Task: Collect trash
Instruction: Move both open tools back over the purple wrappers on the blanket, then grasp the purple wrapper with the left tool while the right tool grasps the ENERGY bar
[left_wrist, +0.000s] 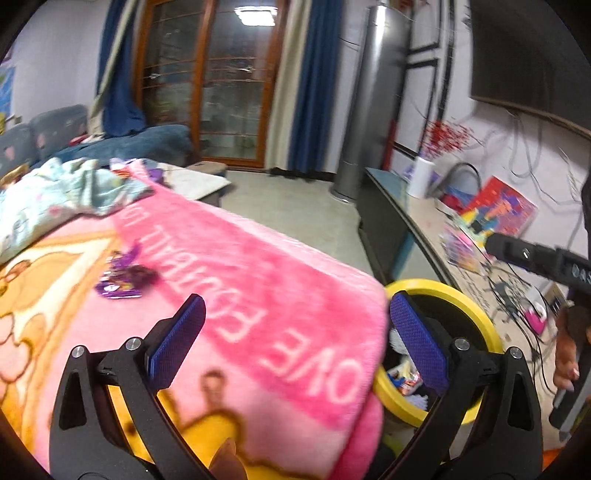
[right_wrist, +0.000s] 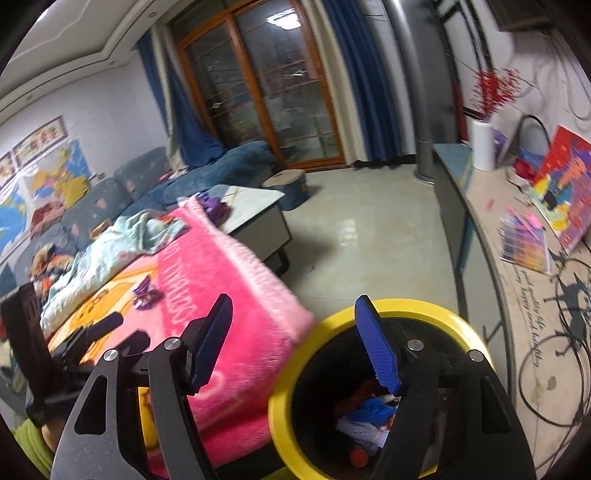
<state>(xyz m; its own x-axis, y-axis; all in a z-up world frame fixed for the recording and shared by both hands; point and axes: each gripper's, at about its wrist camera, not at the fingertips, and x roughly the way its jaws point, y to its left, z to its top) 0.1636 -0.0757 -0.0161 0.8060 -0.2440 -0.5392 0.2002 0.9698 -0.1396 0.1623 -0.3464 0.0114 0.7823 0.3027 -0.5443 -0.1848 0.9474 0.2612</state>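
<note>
Purple wrappers (left_wrist: 123, 275) lie on a pink blanket (left_wrist: 258, 280); they also show in the right wrist view (right_wrist: 144, 293). A yellow-rimmed black bin (right_wrist: 402, 314) with trash inside stands beside the blanket's corner; it also shows in the left wrist view (left_wrist: 469, 306). My left gripper (left_wrist: 295, 332) is open and empty above the blanket's edge. My right gripper (right_wrist: 293, 343) is open and empty over the bin's rim. The right gripper's body shows at the right of the left wrist view (left_wrist: 535, 258).
A crumpled light-blue cloth (left_wrist: 62, 195) lies on the blanket's far side. A coffee table (right_wrist: 255, 206) and sofa (right_wrist: 122, 192) stand behind. A long counter (right_wrist: 524, 258) with papers, cables and a white roll (right_wrist: 483, 146) runs along the right wall.
</note>
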